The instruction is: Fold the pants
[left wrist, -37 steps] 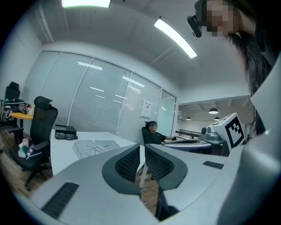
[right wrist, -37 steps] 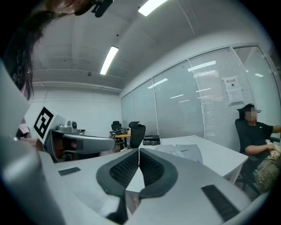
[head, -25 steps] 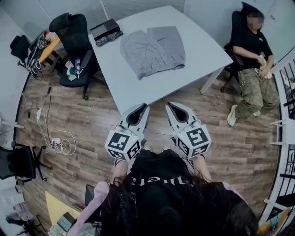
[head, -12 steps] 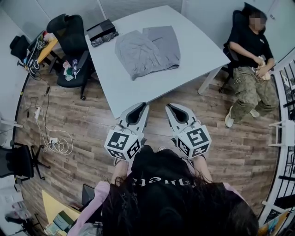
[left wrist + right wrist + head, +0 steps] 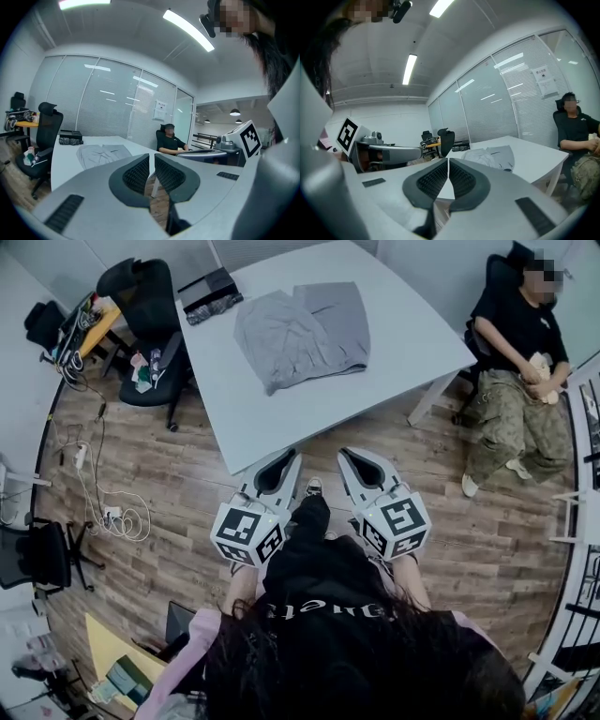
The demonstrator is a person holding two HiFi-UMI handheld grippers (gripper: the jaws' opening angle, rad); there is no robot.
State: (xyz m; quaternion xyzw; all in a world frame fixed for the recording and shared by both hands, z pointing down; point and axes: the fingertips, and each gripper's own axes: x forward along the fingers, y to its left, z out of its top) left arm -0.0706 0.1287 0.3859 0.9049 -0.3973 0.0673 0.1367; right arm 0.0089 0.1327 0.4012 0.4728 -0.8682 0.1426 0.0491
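Note:
Grey pants (image 5: 300,334) lie spread flat on the white table (image 5: 281,418), legs side by side; they also show as the pants (image 5: 101,153) in the left gripper view and the pants (image 5: 490,157) in the right gripper view. My left gripper (image 5: 293,457) and right gripper (image 5: 345,455) hang side by side over the wooden floor, short of the table's near corner. Both are shut with nothing between the jaws, as the left gripper (image 5: 151,158) and the right gripper (image 5: 448,161) show close up. Neither touches the pants.
A seated person (image 5: 516,362) is at the table's right side. A black office chair (image 5: 150,324) stands at the table's left, with a black box (image 5: 211,292) on the table's far left corner. Cables (image 5: 103,512) lie on the floor at left.
Both grippers and the head camera have moved a little closer to the table; a foot now shows between the grippers. The jaws have stayed shut.

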